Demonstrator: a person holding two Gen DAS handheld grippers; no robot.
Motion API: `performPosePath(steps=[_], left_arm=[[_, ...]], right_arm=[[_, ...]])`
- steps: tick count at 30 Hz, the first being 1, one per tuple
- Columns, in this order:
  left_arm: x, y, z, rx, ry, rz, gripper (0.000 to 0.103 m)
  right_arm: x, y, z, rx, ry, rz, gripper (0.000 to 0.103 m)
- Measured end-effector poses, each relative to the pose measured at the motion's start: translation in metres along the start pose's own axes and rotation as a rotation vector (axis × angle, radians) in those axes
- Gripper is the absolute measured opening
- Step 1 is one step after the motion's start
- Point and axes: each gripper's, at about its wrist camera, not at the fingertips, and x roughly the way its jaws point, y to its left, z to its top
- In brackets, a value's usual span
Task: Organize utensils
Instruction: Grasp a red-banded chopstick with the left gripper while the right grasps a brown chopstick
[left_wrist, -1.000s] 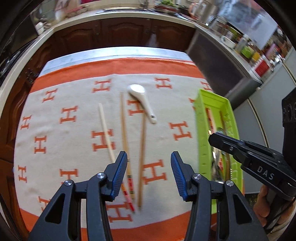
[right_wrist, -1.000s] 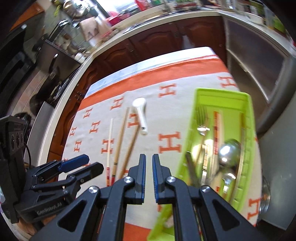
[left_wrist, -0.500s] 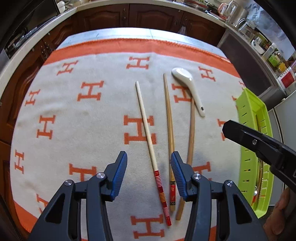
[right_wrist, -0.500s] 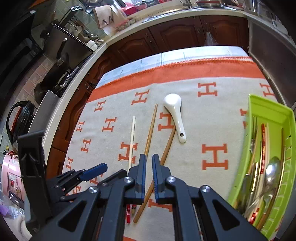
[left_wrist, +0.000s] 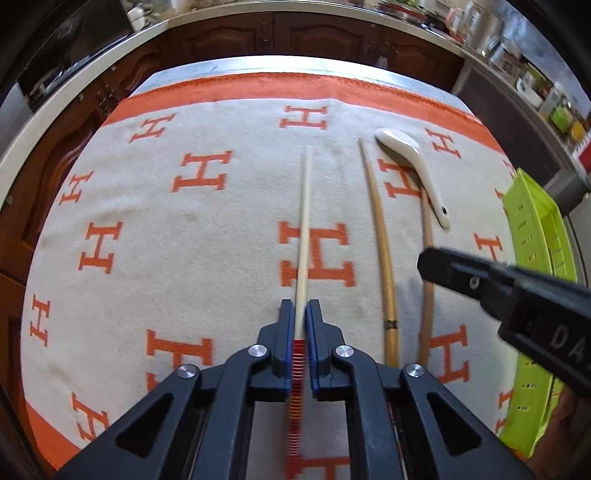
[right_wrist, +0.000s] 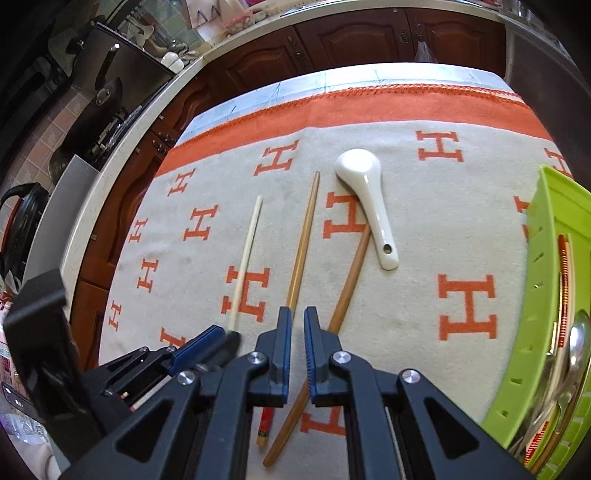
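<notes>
Nearest the left wrist camera, the left gripper (left_wrist: 301, 317) has just clamped shut on the pale chopstick (left_wrist: 303, 221) lying on the H-patterned cloth (left_wrist: 147, 240). The right gripper (right_wrist: 297, 325) hangs closed and empty above two wooden chopsticks (right_wrist: 301, 254); farther off lie the white spoon (right_wrist: 369, 199) and green tray (right_wrist: 546, 236).

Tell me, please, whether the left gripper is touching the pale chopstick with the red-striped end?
Touching. The left wrist view shows the left gripper with its blue pads closed on the pale chopstick just above its red stripes, no gap on either side.

Orange "H" letters cover the blanket (left_wrist: 184, 240); right tongs (left_wrist: 436, 266) read "DA".
</notes>
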Motion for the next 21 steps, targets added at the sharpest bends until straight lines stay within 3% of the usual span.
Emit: performPosePath(steps=[4,6,7,13,15,18,21], left_arm=[[-0.001,0.023,0.004,-0.042,-0.01,0.025,0.004],[-0.001,0.033,0.005,-0.057,-0.012,0.03,0.004],[0.0,0.038,0.007,-0.063,-0.011,0.031,0.004],[-0.002,0.056,0.008,-0.102,-0.013,0.03,0.004],[-0.004,0.059,0.01,-0.113,-0.015,0.025,0.004],[-0.006,0.06,0.013,-0.118,-0.023,0.022,0.004],[-0.012,0.055,0.015,-0.106,-0.032,0.017,0.004]], right_arm=[[0.018,0.009,0.002,-0.02,0.04,-0.024,0.008],[0.025,0.014,0.002,-0.039,0.043,-0.052,0.015],[0.028,0.018,0.002,-0.054,0.037,-0.08,0.021],[0.037,0.035,-0.004,-0.156,-0.057,-0.231,0.022],[0.038,0.04,-0.006,-0.18,-0.072,-0.267,0.022],[0.038,0.041,-0.008,-0.186,-0.084,-0.293,0.009],[0.036,0.033,-0.003,-0.138,-0.074,-0.248,0.006]])
